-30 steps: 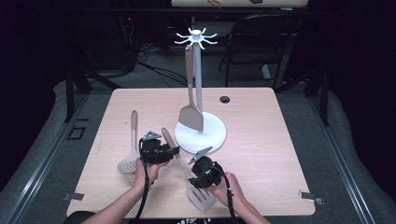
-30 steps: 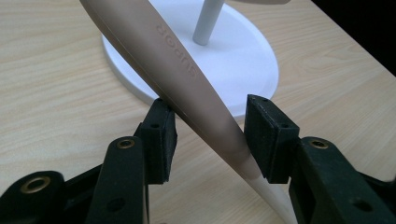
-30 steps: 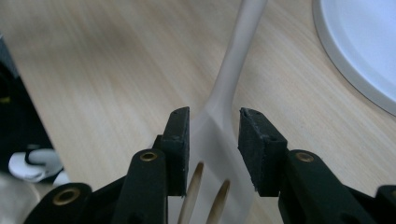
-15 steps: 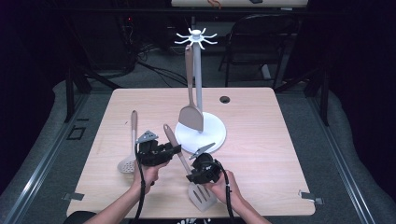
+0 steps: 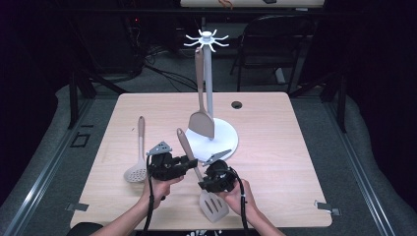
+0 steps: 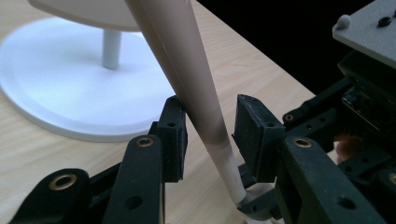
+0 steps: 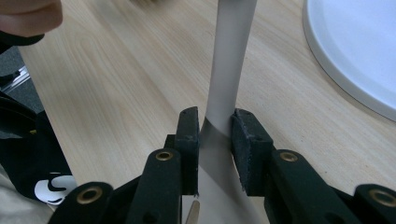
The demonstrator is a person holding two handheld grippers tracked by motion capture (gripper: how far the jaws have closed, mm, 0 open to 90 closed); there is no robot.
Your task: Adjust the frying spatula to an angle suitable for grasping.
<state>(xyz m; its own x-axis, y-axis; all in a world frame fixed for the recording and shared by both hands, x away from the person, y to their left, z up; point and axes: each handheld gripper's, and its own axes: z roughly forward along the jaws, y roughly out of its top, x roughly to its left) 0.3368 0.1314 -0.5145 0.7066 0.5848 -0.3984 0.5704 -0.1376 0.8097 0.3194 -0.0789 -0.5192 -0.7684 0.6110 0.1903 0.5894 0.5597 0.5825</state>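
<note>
Table (image 5: 295, 162) of pale wood, dark room. Right gripper (image 7: 215, 135) clenching spatula (image 5: 212, 206) neck; left gripper (image 6: 208, 133) closing, handle between jaws.

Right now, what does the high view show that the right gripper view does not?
The high view adds the hooked top of the stand, a turner hanging from it and a slotted spoon lying flat. The right gripper view adds a close look: the right gripper, its jaws having just been closing, presses both pads on the neck of the slotted spatula. Both share that spatula, the stand's white base and the table.
</note>
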